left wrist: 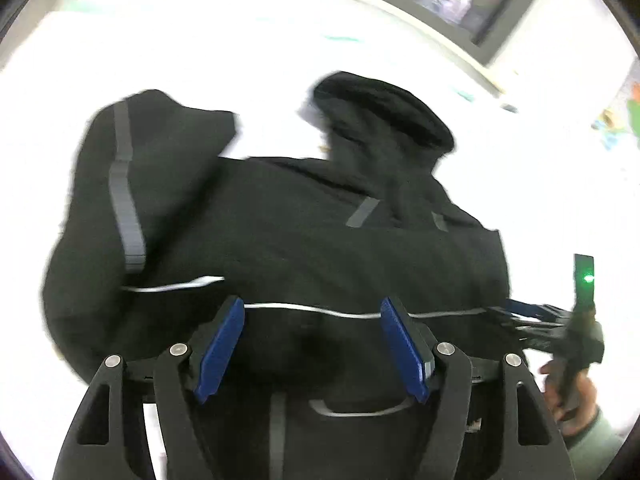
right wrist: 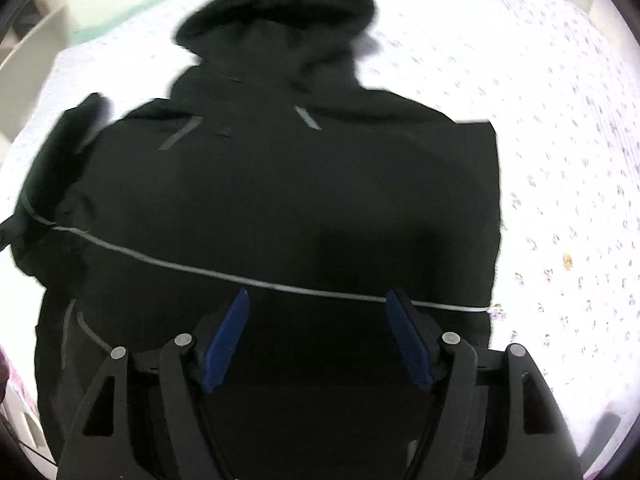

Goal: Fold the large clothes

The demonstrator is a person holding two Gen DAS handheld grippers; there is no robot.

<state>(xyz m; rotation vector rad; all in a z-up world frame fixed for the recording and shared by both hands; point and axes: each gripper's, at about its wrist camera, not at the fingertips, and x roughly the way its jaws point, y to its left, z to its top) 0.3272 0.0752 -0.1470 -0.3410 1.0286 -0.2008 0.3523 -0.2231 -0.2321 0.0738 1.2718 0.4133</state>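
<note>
Each gripper, left (left wrist: 312, 344) and right (right wrist: 318, 338), has ridged blue pads (left wrist: 219, 354) on black angular linkage arms pinned with round silver screws (left wrist: 178, 349). A green light (left wrist: 589, 279) glows on the right one; the hand (left wrist: 572, 396) wears a pale green sleeve (left wrist: 596, 436).

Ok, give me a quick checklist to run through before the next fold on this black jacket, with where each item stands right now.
1. Left gripper free of cloth: ok, jaws apart, nothing pinched.
2. Right gripper free of cloth: ok, jaws apart above the jacket.
3. Right side folded in: ok, a straight edge shows there in the right wrist view.
4. Left sleeve folded in: not ok, it bulges out to the side.
5. Hood flat: not ok, it lies bunched at the top.
6. Bed sheet bare around the jacket: ok on the right; near side cannot tell.
</note>
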